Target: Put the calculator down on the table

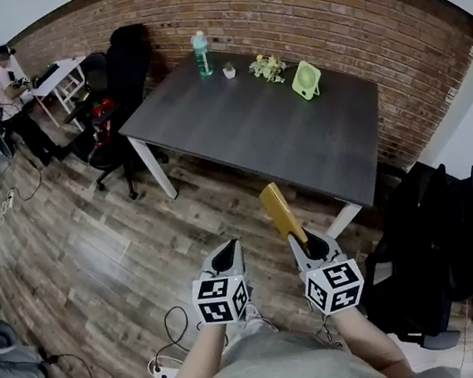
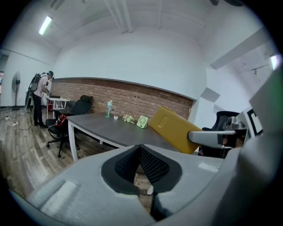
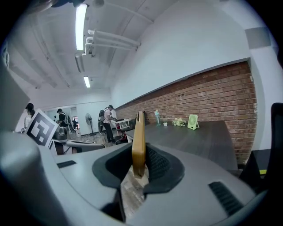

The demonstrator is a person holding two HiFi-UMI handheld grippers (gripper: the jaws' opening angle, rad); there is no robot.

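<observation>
Above the wooden floor, just short of the dark table, the right gripper clamps the yellow calculator by its lower end, slanting up toward the table, while the left gripper beside it is closed and empty.

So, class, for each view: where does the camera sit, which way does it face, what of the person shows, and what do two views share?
Head view: on the person's head, looking steeply down at floor and table; the left hand-held gripper, right hand-held gripper and forearms show.
Left gripper view: on the left hand-held gripper, facing the table past shut jaws.
Right gripper view: on the right hand-held gripper, facing along the clamped calculator.
Shared: both gripper views show the fan.
</observation>
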